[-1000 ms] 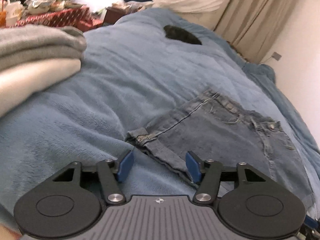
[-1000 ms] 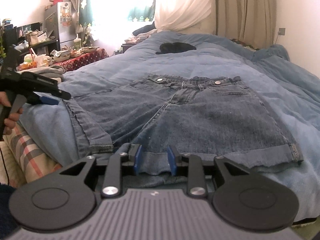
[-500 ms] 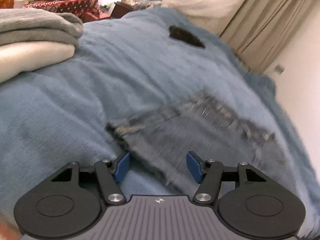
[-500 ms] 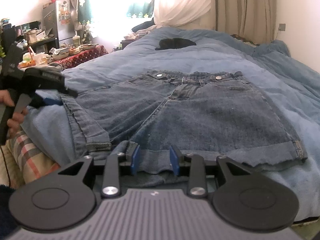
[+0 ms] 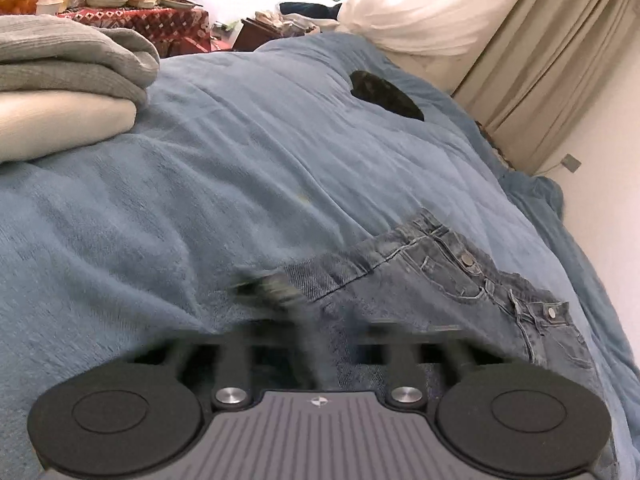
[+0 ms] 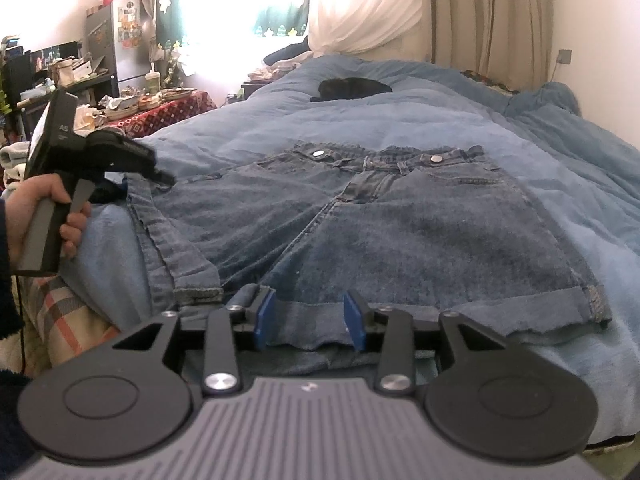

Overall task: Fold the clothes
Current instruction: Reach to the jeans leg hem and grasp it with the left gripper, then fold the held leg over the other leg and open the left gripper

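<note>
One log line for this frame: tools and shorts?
left tool: shut on denim shorts edge | right tool: open, just been opening, hem between jaws | shorts: flat on blanket

We look from low and close behind each gripper, along its fingers. Both our views share the blue denim shorts [image 5: 440, 292] [image 6: 380, 216] on the soft blue blanket [image 5: 200, 184] [image 6: 500, 120].

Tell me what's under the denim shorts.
The shorts lie flat on a blue blanket, which shows all around them. Whatever sits directly beneath the denim is covered and cannot be seen.
</note>
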